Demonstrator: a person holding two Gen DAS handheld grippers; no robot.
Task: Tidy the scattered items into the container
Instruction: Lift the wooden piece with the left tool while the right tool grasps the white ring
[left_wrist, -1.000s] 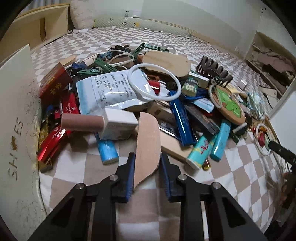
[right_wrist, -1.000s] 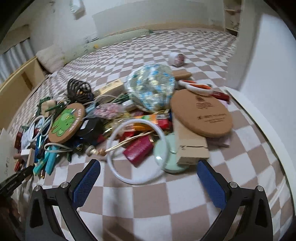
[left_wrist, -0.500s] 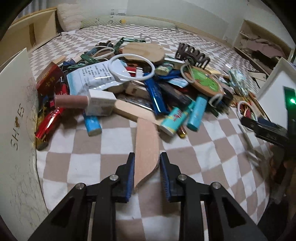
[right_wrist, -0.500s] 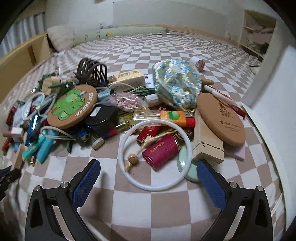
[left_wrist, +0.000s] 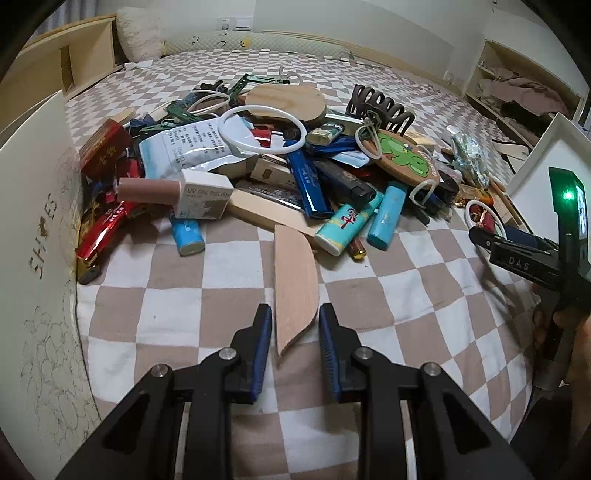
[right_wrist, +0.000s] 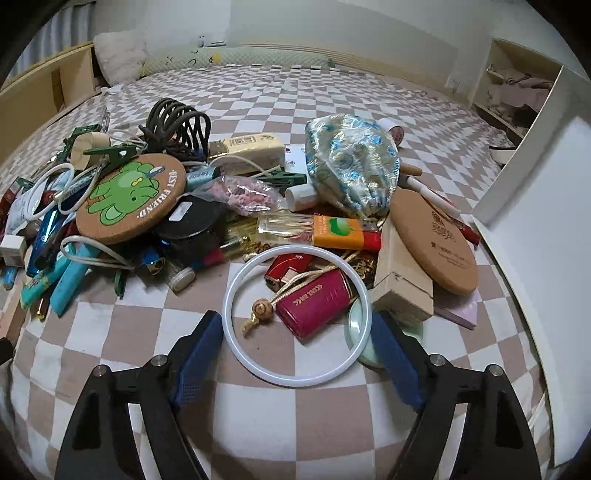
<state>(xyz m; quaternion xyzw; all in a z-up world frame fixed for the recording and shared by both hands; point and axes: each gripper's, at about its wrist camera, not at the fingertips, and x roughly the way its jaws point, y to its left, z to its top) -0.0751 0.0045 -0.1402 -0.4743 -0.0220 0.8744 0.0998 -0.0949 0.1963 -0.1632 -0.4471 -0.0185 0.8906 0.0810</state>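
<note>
since a second ago the left gripper (left_wrist: 295, 328) has pulled its wood piece (left_wrist: 295, 284) back out of the pile (left_wrist: 295, 155), so the piece now sits over bare checked sheet (left_wrist: 221, 280) and not on top of the other things. the right gripper (right_wrist: 295, 332) has come in closer to the white ring (right_wrist: 295, 317), and its jaws have just been closing, with the ring between them.

the left jaws are nearly shut and pinch the thin wood piece by its near end. it sticks out flat in front, so it is held tight and will not slip on the way to a box.

the right jaws are still partly open, one on each side of the ring. i cannot tell if the pads touch it yet; it looks like they do not. the ring lies flat on the sheet at the near edge of the pile, with a red lighter (right_wrist: 314, 306) and a bead (right_wrist: 262, 308) inside it. it is out at the edge, so it is easy to reach.

a white box (right_wrist: 535, 236) stands just right of the pile, and a shoe box (left_wrist: 33, 229) stands at the left. most things are still on the bed, so the tidy job looks far from done.
</note>
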